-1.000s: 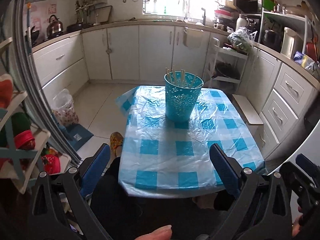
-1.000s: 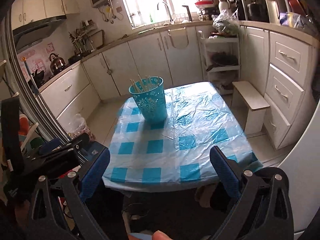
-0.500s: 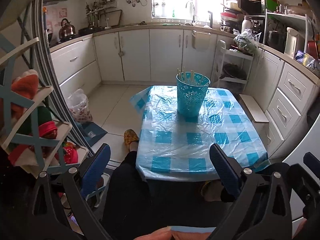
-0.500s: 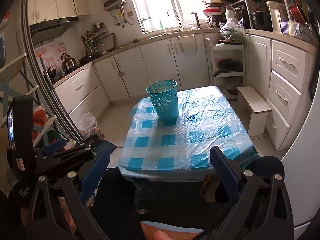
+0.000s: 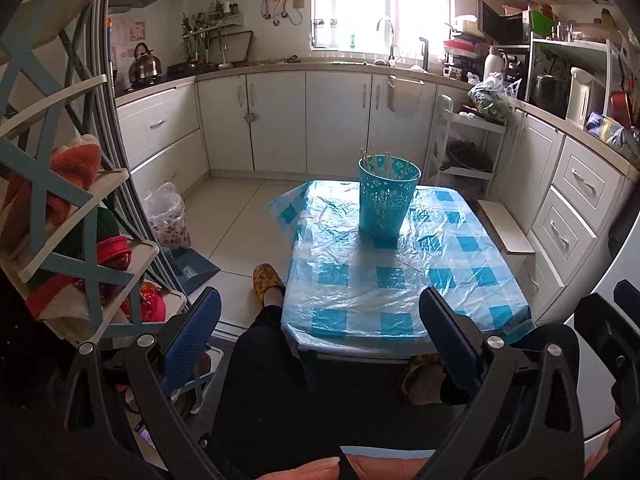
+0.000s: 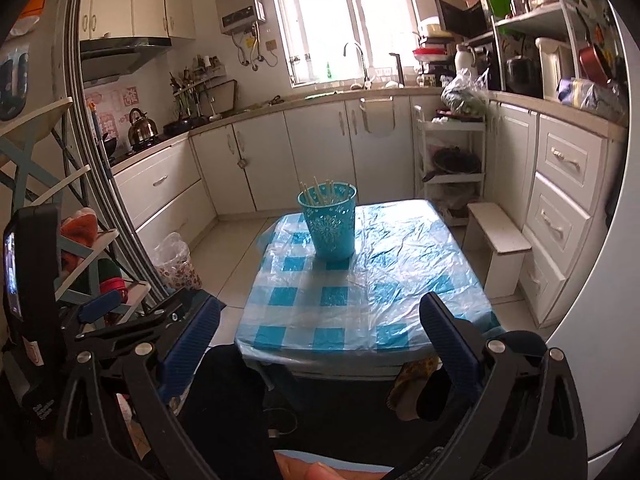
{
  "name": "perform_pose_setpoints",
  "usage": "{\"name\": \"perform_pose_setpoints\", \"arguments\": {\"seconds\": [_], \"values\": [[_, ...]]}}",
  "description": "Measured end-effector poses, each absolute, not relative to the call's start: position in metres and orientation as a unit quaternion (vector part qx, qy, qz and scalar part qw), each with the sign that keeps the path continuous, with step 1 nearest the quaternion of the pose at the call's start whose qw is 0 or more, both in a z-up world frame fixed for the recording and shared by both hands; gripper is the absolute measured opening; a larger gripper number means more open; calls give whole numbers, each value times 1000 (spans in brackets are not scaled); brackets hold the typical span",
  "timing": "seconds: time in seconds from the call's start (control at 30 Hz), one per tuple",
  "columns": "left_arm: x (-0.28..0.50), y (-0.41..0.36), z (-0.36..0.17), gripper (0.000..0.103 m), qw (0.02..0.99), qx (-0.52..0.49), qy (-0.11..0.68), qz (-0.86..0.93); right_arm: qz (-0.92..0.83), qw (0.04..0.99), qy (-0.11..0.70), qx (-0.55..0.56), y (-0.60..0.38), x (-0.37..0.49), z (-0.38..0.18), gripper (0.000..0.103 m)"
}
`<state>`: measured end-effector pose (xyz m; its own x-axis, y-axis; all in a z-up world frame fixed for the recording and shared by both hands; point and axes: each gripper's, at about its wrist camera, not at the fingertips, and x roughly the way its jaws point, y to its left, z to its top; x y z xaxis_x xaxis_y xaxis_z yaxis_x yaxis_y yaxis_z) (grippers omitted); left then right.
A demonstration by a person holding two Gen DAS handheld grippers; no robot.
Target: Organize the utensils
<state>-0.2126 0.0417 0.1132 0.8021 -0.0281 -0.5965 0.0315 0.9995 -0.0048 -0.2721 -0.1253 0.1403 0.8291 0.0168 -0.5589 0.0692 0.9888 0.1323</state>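
Observation:
A teal perforated cup (image 5: pixel 386 202) holding several pale chopsticks (image 5: pixel 376 162) stands upright at the far end of a small table with a blue-and-white checked plastic cloth (image 5: pixel 400 276). It also shows in the right wrist view (image 6: pixel 330 222) on the same table (image 6: pixel 372 292). My left gripper (image 5: pixel 320 320) is open and empty, held well back from the table's near edge, above the person's lap. My right gripper (image 6: pixel 316 326) is open and empty, also back from the table. The left gripper's body shows at the left of the right wrist view (image 6: pixel 132 320).
White kitchen cabinets (image 5: pixel 276 120) line the back and right walls. A small white stool (image 6: pixel 498 236) stands right of the table. A shelf rack with cloths (image 5: pixel 60 216) stands at the left. A plastic bag (image 5: pixel 168 220) sits on the floor.
Both grippers have pulled back and up from the table, so the table and cup look smaller and farther. Both stay open and empty.

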Motion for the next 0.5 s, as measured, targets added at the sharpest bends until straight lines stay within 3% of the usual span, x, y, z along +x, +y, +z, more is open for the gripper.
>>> {"name": "perform_pose_setpoints", "arguments": {"seconds": [0.5], "values": [[-224,43,122,95,955,0,296,-19,-9,957,282,65,-122,-278,145,95]]}}
